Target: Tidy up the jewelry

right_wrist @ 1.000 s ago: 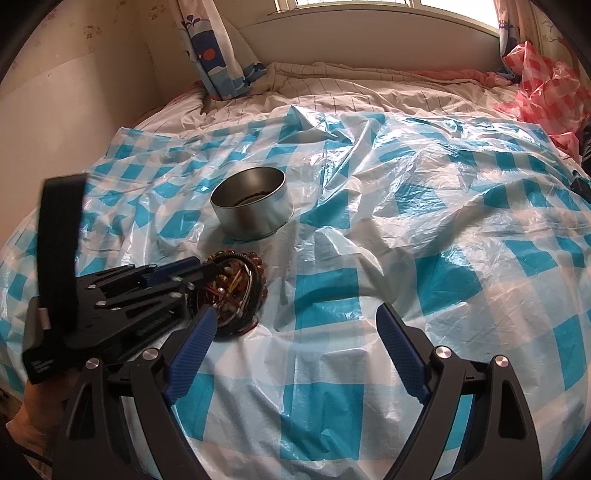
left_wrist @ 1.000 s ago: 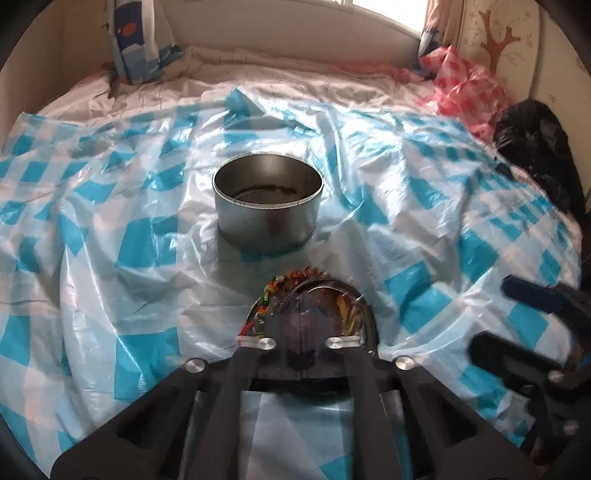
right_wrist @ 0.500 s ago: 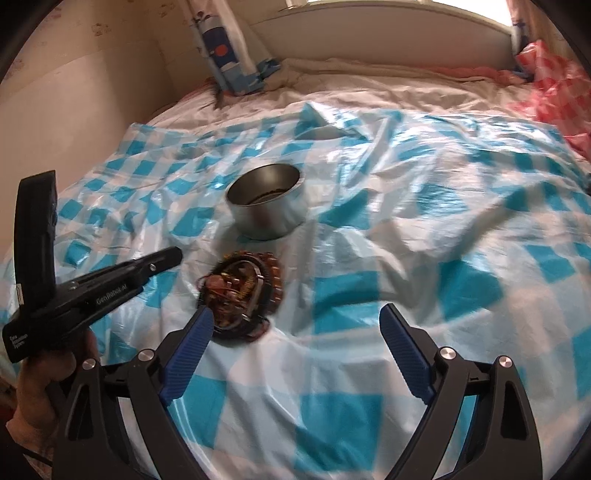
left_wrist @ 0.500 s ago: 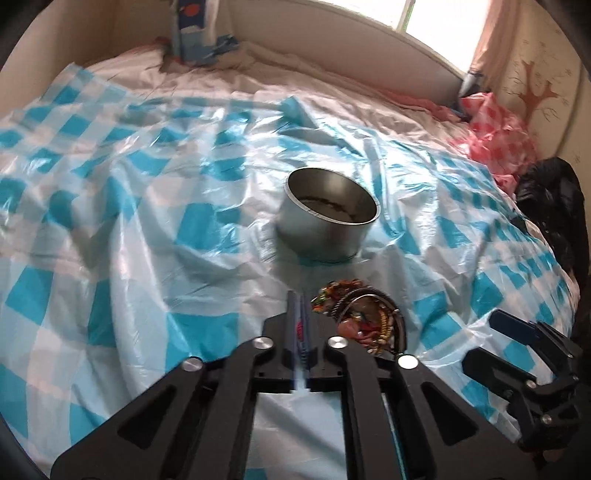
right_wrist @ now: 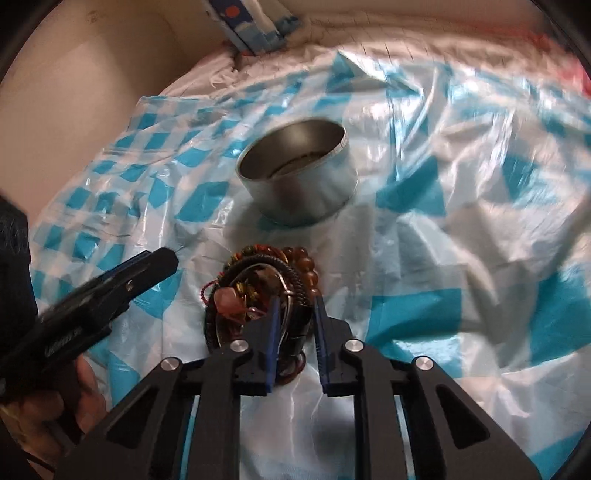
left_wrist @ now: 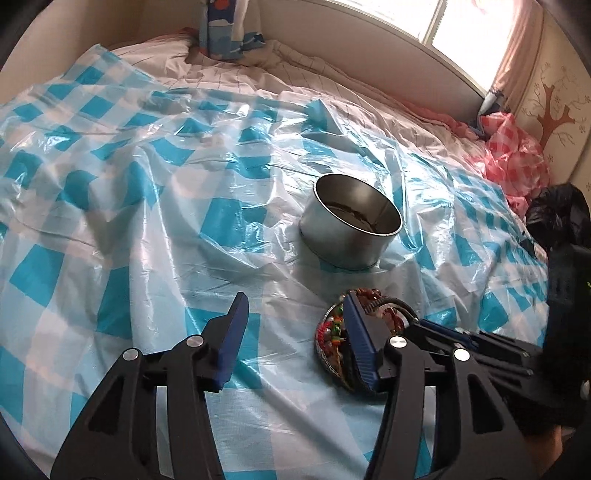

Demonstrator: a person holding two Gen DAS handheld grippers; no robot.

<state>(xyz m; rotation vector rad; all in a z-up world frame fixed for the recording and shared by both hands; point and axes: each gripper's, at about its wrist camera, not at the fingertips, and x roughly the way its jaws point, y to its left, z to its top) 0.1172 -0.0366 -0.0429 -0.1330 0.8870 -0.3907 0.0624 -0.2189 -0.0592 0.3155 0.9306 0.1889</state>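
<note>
Daylight came from the window [left_wrist: 456, 35], overexposed. The plastic sheet [left_wrist: 155, 206] showed glare. The right wrist view was blurred on its right side; edges curved strongly.

both wrist views close, angled down over bed; share tin [left_wrist: 351, 229] [right_wrist: 299, 177], jewelry pile [left_wrist: 345, 339] [right_wrist: 258, 288].

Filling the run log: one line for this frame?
left gripper: open, empty | right gripper: closing on bracelet pile | tin: upright, apart

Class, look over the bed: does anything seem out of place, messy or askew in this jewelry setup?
The jewelry lies in a tangled heap on a small dish, beaded bracelets spilling over its rim, not in the tin beyond it. The checked plastic sheet underneath is crumpled. Nothing looks broken.
</note>
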